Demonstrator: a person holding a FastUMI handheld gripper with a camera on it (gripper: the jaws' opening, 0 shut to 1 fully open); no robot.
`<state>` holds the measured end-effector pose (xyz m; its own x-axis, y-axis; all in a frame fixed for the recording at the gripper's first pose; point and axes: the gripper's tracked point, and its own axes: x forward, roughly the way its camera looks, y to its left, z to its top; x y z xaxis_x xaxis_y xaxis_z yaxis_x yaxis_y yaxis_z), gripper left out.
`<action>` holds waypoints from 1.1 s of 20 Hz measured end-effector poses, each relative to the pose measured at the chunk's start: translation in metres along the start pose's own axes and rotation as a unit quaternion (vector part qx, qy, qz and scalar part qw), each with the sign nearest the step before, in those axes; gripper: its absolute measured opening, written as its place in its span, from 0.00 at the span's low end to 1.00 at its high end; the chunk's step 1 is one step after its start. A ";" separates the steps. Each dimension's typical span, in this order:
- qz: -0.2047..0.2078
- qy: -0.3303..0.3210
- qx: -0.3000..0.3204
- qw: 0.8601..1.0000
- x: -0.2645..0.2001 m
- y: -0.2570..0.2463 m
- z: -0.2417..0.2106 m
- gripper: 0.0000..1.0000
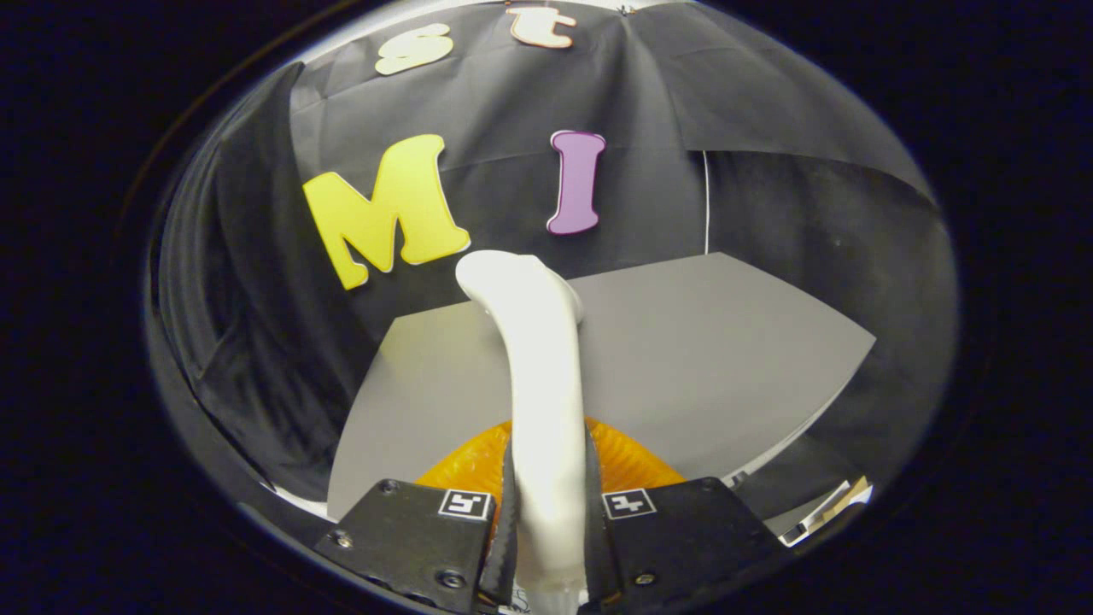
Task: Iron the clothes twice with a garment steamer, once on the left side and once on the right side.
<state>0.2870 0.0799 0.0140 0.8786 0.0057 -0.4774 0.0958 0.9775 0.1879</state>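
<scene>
no readable text, only square coded markers [466, 504] on gripper [547, 521]

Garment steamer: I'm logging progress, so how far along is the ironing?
Done: the gripper is shut on the white garment steamer, handle between both fingers. In hand: it is held above the grey table. Left: both passes; an orange item lies beneath.

Gripper [547, 512] fingers clamped on steamer handle [538, 376]

Dim booth, fisheye-warped edges
</scene>
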 end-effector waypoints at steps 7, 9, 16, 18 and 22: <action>0.023 -0.044 0.021 0.999 -0.073 0.005 -0.007 0.34; 0.023 -0.059 0.025 0.998 -0.097 0.007 -0.009 0.34; 0.072 -0.140 0.035 0.987 -0.182 0.053 -0.003 0.34; 0.086 -0.158 0.031 0.983 -0.201 0.068 0.000 0.34; 0.119 -0.184 0.031 0.975 -0.229 0.096 0.003 0.34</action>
<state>0.0967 0.1717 0.1443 0.9868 0.1433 -0.0748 -0.1133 0.9431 0.3127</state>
